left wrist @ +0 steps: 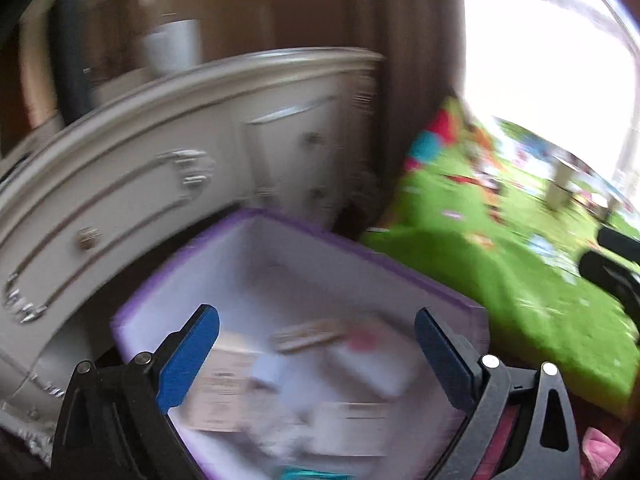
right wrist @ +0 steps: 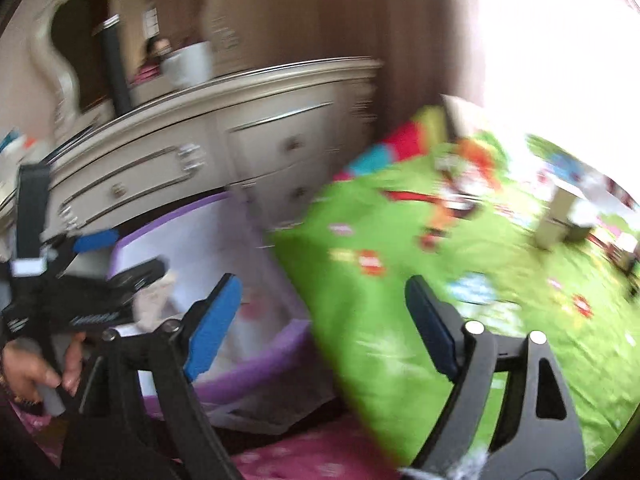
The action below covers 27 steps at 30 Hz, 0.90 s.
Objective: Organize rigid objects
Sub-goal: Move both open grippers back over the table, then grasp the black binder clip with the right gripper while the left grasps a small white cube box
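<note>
- Although both views are smeared by motion blur, a purple-rimmed white rectangular storage box (left wrist: 304, 280) shows on the floor, already holding several flat pale cartons and packets (left wrist: 288, 376), so some sorting looks done.
- Left gripper (left wrist: 318, 344) hangs over the box with its blue-padded jaws spread wide and nothing between them.
- Right gripper (right wrist: 324, 320) is also spread wide and carries nothing, aimed at the box's right rim and a bright green patterned play mat (right wrist: 460, 288).
- On the mat sit small items too blurred to name; whether any still need packing cannot be told.
- Room to move: a cream carved dresser with metal knobs (left wrist: 160, 184) stands just behind the box, and the mat's raised edge lies just beside its right wall, perhaps touching.
- Above the box the way looks open.
- Seen from the right wrist, the left gripper sits near the box's left side, so both tools share tight space there.
</note>
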### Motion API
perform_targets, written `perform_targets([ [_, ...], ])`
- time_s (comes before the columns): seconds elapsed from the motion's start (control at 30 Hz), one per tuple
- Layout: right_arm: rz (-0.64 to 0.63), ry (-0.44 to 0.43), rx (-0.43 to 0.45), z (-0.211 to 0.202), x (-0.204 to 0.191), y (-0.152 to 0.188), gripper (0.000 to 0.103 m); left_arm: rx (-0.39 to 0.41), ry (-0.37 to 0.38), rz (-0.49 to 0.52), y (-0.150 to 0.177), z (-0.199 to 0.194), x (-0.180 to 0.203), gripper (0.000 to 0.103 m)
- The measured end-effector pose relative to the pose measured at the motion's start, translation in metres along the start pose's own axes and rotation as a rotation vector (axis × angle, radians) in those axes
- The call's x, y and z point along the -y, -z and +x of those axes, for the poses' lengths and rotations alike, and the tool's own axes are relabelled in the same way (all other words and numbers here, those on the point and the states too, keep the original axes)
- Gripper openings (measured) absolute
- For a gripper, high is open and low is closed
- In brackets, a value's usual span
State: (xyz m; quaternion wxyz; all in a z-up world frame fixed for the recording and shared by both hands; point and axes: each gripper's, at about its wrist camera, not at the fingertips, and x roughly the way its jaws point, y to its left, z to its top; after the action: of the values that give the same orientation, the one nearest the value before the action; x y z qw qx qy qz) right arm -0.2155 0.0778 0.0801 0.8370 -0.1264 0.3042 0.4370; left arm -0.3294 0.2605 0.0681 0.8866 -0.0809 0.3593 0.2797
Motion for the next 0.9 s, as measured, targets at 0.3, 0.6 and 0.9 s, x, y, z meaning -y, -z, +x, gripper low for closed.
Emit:
perform_targets([
  [0.3,0.290,0.257,-0.042,-0.034,0.156,0.042,0.090,-0.136,0.408,0.298,-0.014,0.032,0.192,0.099],
  [0.6,0.515,0.480,-0.120,-0.064,0.311,0.074,0.090,-0.210,0.417,0.340,-0.048,0.109,0.329,0.100],
  [0.9,0.461,0.506,-0.223,0.000,0.395,0.044,0.091,-0.167,0.398,0.345,-0.045,0.105,0.329,0.103],
])
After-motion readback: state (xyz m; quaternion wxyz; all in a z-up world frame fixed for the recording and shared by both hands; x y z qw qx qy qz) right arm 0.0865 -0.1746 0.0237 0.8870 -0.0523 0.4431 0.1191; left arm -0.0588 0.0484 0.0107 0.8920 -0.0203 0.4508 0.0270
